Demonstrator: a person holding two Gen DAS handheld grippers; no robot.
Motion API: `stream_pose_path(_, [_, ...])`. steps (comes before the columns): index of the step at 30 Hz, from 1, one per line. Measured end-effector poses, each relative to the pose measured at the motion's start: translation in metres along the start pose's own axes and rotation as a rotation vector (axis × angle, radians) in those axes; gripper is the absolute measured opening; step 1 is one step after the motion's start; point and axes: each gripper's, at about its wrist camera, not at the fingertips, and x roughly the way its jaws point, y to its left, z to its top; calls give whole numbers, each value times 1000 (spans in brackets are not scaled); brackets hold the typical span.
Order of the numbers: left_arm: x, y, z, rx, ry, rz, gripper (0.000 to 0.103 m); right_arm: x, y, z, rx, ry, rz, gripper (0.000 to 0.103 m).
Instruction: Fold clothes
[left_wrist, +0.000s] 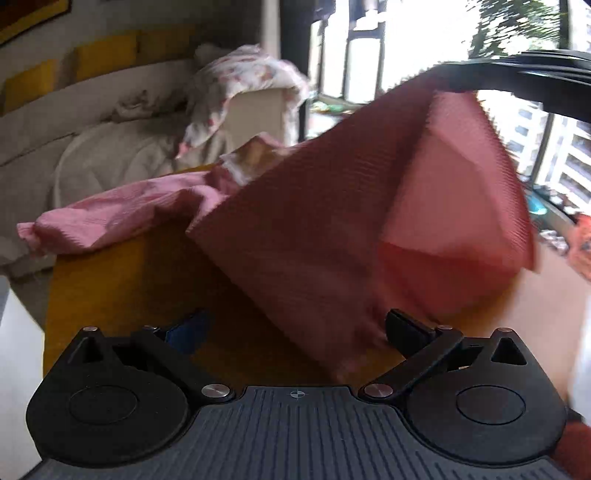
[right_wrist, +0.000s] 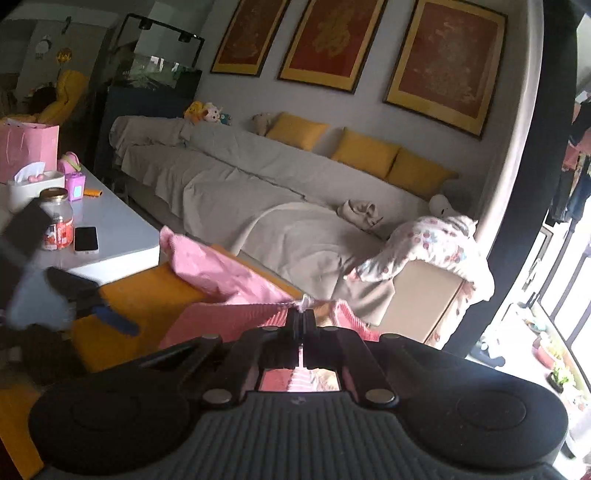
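Writing that can be read is nowhere to be found: the jar (right_wrist: 58, 218) on the white bench (right_wrist: 114, 225) has a red label too blurred to make out. The pink garment (left_wrist: 332, 229) is lifted over a yellow surface (left_wrist: 122, 284), one sleeve trailing toward the sofa (right_wrist: 236, 184). The right gripper (right_wrist: 303, 316) has its jaws closed tight on the garment's edge near the collar. The left gripper (left_wrist: 295, 325) has its jaws spread wide, the cloth hanging between them without being pinched. A phone (right_wrist: 86, 239) and a tissue box (right_wrist: 31, 184) share the bench. Yellow cushions (right_wrist: 364, 151) line the grey-covered sofa under three framed red pictures (right_wrist: 332, 40); a floral cloth (right_wrist: 436, 240) drapes its arm by tall windows (left_wrist: 369, 48).
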Motion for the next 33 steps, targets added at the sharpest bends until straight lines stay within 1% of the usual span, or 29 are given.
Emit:
stream_pose_path(2, [14,4,6,-4,9,23,101,-1,0,-14,20,16,5,1])
stream_pose_path(3, [19,7,8,-5,13,29,86,-4,1,-23,24,22,6,2])
stream_pose_path(4, [22,9,10,-6,17,33,56,-6,0,-31,21,30,6,2])
stream_pose_path(5, [24,13,12,-13,19,37,46,-7,1,-40,19,42,9,3])
stream_pose_path(6, [23,18,14,-36,15,38,41,-8,5,-50,18,59,20,5])
stream_pose_path(7, [21,25,16,-65,3,36,40,-8,7,-61,20,79,36,11])
stream_pose_path(8, [18,31,17,-94,-7,33,39,-6,11,-71,21,102,49,21])
stream_pose_path(9, [15,37,18,-124,-16,28,33,-4,16,-81,19,124,60,28])
stream_pose_path(10, [11,43,19,-151,-25,23,25,-2,22,-91,14,140,70,38])
stream_pose_path(11, [7,47,20,-173,-33,22,24,-1,29,-101,7,155,82,42])
stream_pose_path(12, [3,49,20,-188,-39,23,23,1,35,-108,1,169,93,43])
stream_pose_path(13, [1,53,21,-201,-44,27,23,2,39,-113,-2,178,100,48])
stream_pose_path(14, [-1,56,22,-215,-49,33,23,4,42,-117,-3,182,103,56])
stream_pose_path(16, [-4,59,20,-241,-57,52,23,7,48,-124,-5,188,105,61])
stream_pose_path(17, [-3,60,19,-250,-53,48,24,8,50,-125,-13,187,90,61])
stream_pose_path(18, [-3,61,17,-260,-48,44,30,10,51,-125,-29,184,63,61])
stream_pose_path(19, [-2,62,15,-269,-44,40,40,11,51,-126,-44,179,24,61])
stream_pose_path(20, [-2,61,12,-271,-37,35,45,12,49,-127,-59,170,-29,59])
stream_pose_path(21, [-1,59,8,-259,-27,29,47,13,45,-127,-68,159,-82,56])
stream_pose_path(23, [2,53,2,-230,-9,19,45,15,28,-128,-34,168,-153,37])
stream_pose_path(24, [3,52,-2,-223,1,7,42,16,15,-129,9,185,-160,32])
stream_pose_path(25, [4,51,-4,-221,8,-8,32,18,0,-132,88,212,-130,24])
stream_pose_path(26, [4,50,-6,-217,12,-26,26,19,-15,-137,181,240,-90,19])
stream_pose_path(27, [3,47,-8,-207,14,-39,20,19,-28,-143,271,265,-54,18])
stream_pose_path(28, [1,45,-10,-196,19,-51,16,18,-37,-149,338,278,-31,16])
stream_pose_path(29, [-1,43,-13,-186,22,-60,13,15,-42,-153,379,276,-18,16])
stream_pose_path(32, [-13,38,-24,-166,31,-83,10,1,-50,-161,473,282,21,16])
stream_pose_path(33, [-18,39,-28,-174,38,-97,10,-3,-51,-164,502,285,34,16])
